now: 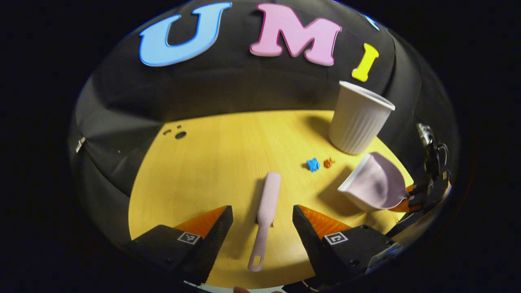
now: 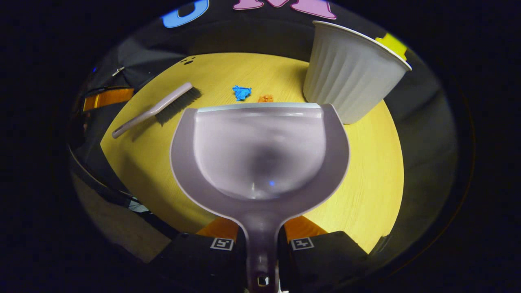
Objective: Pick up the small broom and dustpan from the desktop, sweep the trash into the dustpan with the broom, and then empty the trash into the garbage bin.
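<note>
The right gripper (image 2: 260, 240) clamped the dustpan (image 2: 260, 150) by its handle, lip toward the 2 trash scraps (image 2: 242, 92) near the garbage bin (image 2: 350, 73), while the left gripper (image 1: 262, 221) straddled the broom (image 1: 266, 211) wide apart, ready to grasp.

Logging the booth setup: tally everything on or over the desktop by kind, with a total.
Broom: 1
Dustpan: 1
Garbage bin: 1
Trash scraps: 2, blue and orange
Total: 5
</note>
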The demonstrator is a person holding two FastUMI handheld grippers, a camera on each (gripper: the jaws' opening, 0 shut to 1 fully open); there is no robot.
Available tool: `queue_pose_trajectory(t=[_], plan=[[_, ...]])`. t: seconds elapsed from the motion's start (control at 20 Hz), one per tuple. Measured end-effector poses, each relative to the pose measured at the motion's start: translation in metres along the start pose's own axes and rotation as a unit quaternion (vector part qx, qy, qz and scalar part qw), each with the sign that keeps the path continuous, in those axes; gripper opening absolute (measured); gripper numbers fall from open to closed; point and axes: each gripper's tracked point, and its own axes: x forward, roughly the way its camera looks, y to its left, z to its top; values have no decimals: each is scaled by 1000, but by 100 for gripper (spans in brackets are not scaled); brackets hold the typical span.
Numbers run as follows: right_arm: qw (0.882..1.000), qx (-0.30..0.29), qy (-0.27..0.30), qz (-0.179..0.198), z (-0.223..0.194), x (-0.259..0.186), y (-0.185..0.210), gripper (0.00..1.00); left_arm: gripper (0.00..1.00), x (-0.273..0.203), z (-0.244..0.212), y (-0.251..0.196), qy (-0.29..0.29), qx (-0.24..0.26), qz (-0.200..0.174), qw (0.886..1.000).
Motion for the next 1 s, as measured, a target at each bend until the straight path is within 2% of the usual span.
queue_pose_trajectory(t=[0.05, 0.1, 0.25, 0.3, 0.55, 0.7, 0.75, 0.8, 0.85, 0.95, 1.0], plan=[[1000, 4, 3, -4, -3, -3, -4, 39, 94, 6, -8, -4, 25, 1, -10, 1000], [1000, 7, 6, -11, -5, -4, -9, 36, 93, 13, -16, -8, 50, 4, -19, 999], [999, 15, 11, -26, -11, -4, -18, 36, 84, 43, -40, -8, 105, 19, -20, 994], [999, 18, 13, -27, -12, -6, -19, 33, 83, 51, -47, -7, 119, 23, -20, 992], [999, 24, 20, -29, -16, -10, -20, 36, 73, 85, -64, 5, 154, 19, -3, 988], [999, 22, 24, -28, -15, -11, -19, 36, 70, 95, -67, 6, 166, 12, -3, 986], [999, 21, 25, -26, -13, -10, -18, 33, 67, 97, -69, 5, 170, 10, -5, 985], [999, 20, 27, -23, -12, -11, -16, 36, 63, 99, -71, 6, 177, 7, -2, 984], [999, 17, 29, -21, -10, -11, -16, 36, 54, 100, -68, 8, 173, 10, 2, 985], [999, 10, 32, -18, -7, -13, -13, 33, 44, 103, -66, 11, 171, 16, 10, 985], [999, 4, 33, -15, -5, -14, -11, 33, 42, 104, -64, 12, 169, 21, 13, 985]])
